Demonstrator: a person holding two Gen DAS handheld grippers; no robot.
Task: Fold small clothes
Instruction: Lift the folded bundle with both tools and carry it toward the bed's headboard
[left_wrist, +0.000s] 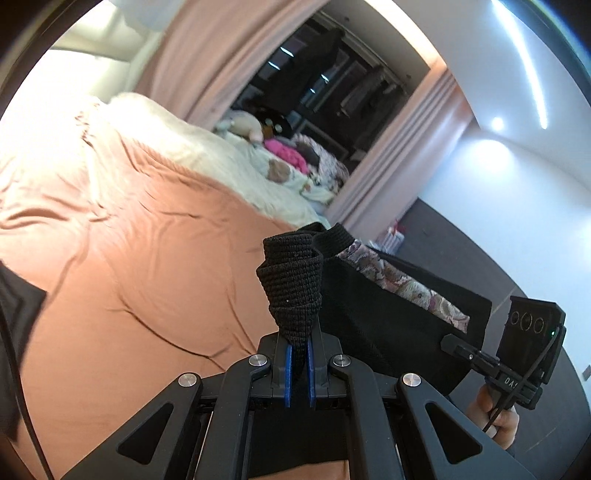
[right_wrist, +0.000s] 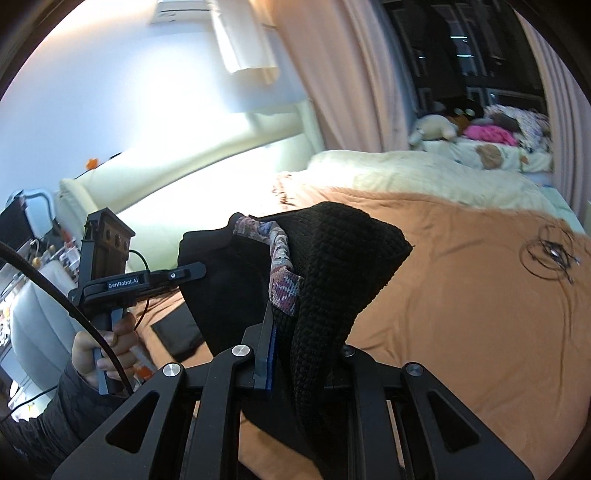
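Observation:
A small black garment (left_wrist: 369, 314) with a knitted elastic waistband and a floral inner trim hangs stretched between both grippers, above the orange bed sheet (left_wrist: 147, 258). In the left wrist view my left gripper (left_wrist: 298, 338) is shut on a bunched end of the black waistband, its blue pads pressed on the knit. To the right, my right gripper (left_wrist: 448, 341) holds the other end, with a hand under it. In the right wrist view my right gripper (right_wrist: 291, 347) is shut on the knitted band of the garment (right_wrist: 332, 266). The cloth hides its right finger. My left gripper (right_wrist: 201, 271) bites the far edge.
A cream blanket (right_wrist: 424, 177) lies across the far part of the bed, with soft toys and a pink cloth (right_wrist: 487, 134) beyond it. A tangle of thin black wire (right_wrist: 550, 254) rests on the sheet at right. A dark flat piece (right_wrist: 177, 332) lies below the garment.

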